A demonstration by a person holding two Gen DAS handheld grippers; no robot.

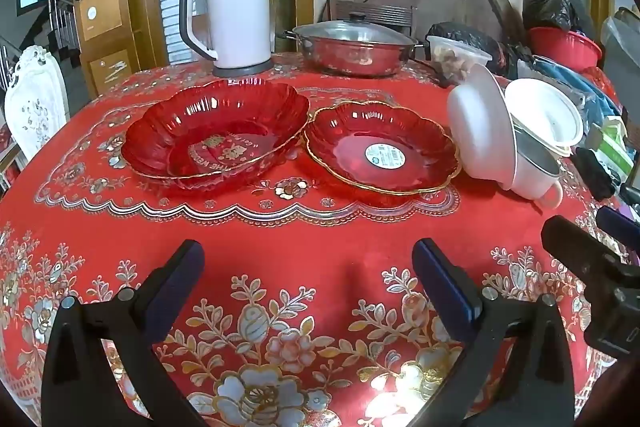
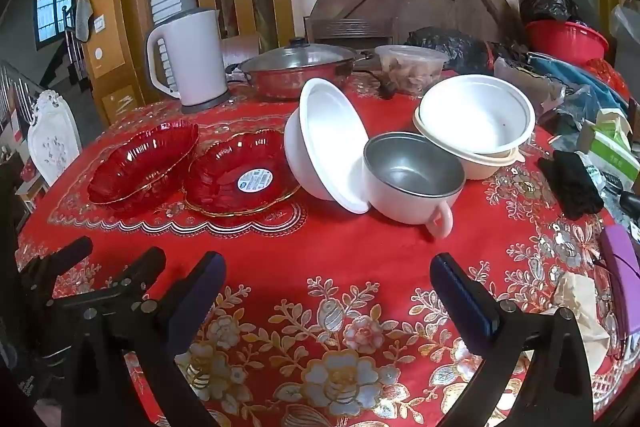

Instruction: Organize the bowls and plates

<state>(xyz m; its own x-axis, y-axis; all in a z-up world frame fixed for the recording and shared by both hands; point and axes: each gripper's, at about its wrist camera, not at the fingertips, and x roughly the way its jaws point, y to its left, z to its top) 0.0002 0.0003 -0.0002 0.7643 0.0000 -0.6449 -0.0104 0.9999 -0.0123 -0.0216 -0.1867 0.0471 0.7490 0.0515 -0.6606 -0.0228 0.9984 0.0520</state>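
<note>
Here the table (image 1: 320, 239) wears a red floral cloth. On it, a large red scalloped bowl (image 1: 216, 133) sits just beside a gold-rimmed red plate (image 1: 380, 149). Right of those, a tilted white bowl (image 2: 326, 147) leans against a steel-lined cup (image 2: 412, 179) near stacked white bowls (image 2: 476, 123). Left tool (image 1: 308, 267) and right tool (image 2: 328, 275) hover spread, holding nothing.

Home dining table (image 1: 320, 227): kettle (image 1: 236, 15), lidded pot (image 1: 352, 47).

The table (image 2: 360, 239) is wearing a red floral cloth — two red plates (image 2: 144, 163) (image 2: 240, 179) sitting at ten o'clock, white bowls (image 2: 328, 147) (image 2: 476, 123) and a handled cup (image 2: 412, 183) clustering centrally, kettle (image 2: 188, 59) and lidded pot (image 2: 296, 67) standing behind.
</note>
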